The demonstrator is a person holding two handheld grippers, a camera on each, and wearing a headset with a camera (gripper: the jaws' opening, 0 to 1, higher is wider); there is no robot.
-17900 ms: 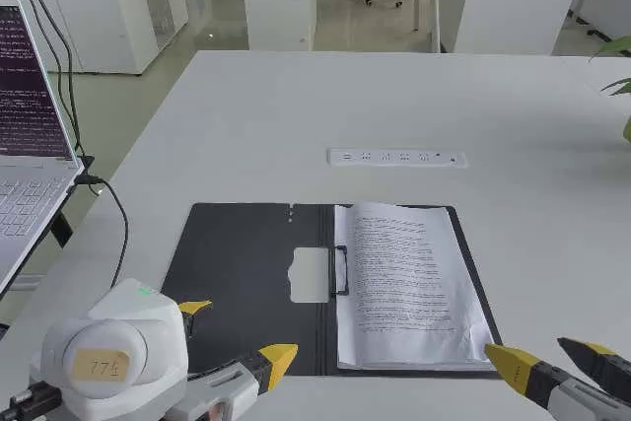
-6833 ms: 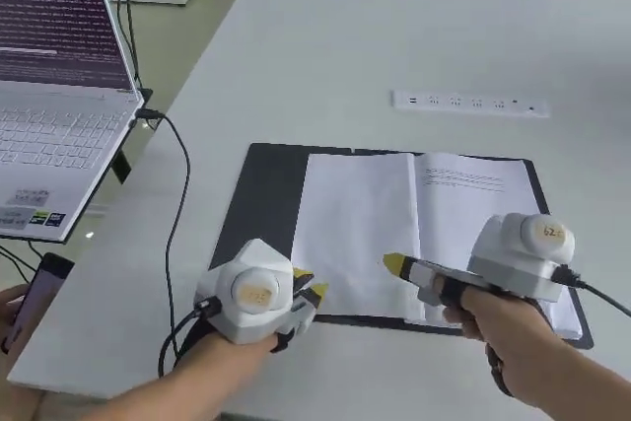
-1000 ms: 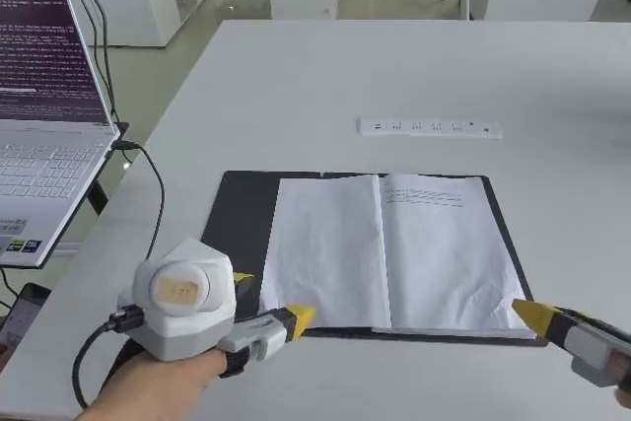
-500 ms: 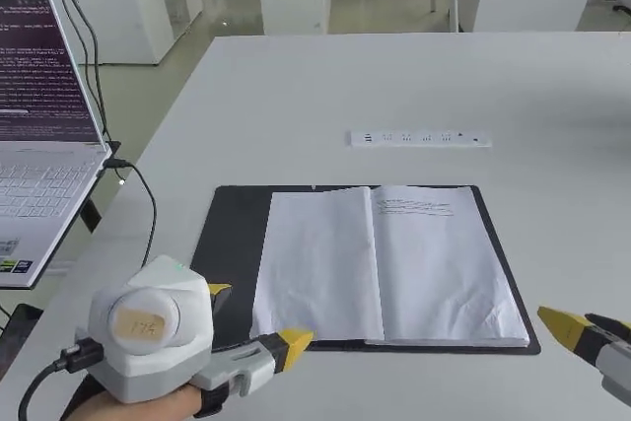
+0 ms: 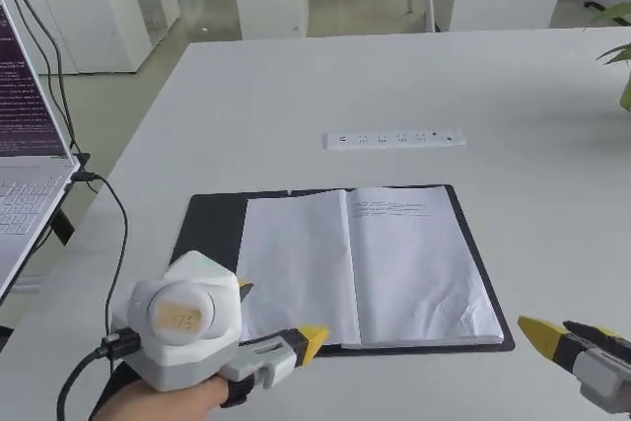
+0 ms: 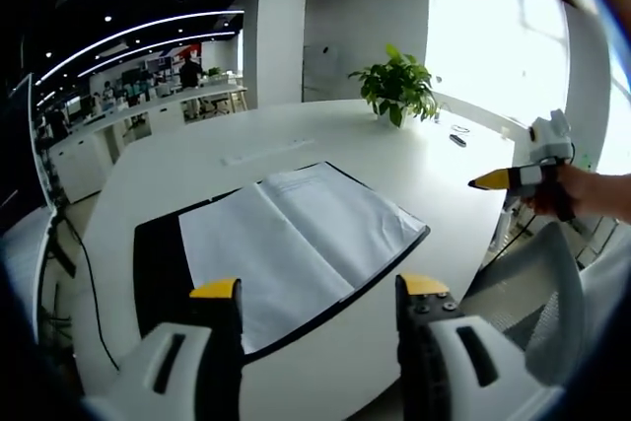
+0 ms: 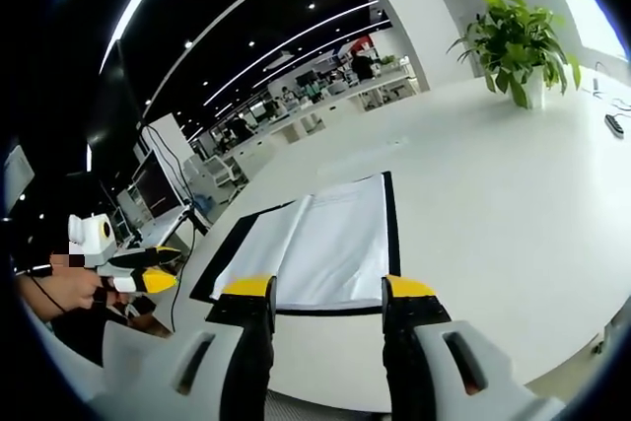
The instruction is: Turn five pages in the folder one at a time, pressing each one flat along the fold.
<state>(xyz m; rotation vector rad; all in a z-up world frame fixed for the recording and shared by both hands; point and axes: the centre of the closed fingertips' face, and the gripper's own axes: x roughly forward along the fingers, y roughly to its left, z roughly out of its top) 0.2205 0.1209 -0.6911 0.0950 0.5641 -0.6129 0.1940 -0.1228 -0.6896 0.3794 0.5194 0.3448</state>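
Note:
A black folder [image 5: 209, 227] lies open in the middle of the white table, with a blank turned page [image 5: 291, 258] on the left and a printed stack [image 5: 419, 253] on the right. My left gripper [image 5: 278, 313] hovers open at the folder's front left corner and holds nothing. In its own view the left gripper [image 6: 318, 288] faces the folder [image 6: 296, 234] with both jaws apart. My right gripper [image 5: 562, 332] is open off the front right corner, clear of the paper. From the right gripper [image 7: 327, 286] view, the folder [image 7: 315, 234] lies ahead.
A white power strip [image 5: 394, 138] lies beyond the folder. An open laptop [image 5: 20, 145] stands at the left edge, and a black cable [image 5: 113, 234] runs from it down past the folder. A potted plant [image 6: 397, 86] stands at the table's far right.
The head camera has shifted, so the folder sits further left in the picture. Both grippers stay open near the front edge; the right one has drifted slightly away from the folder's corner.

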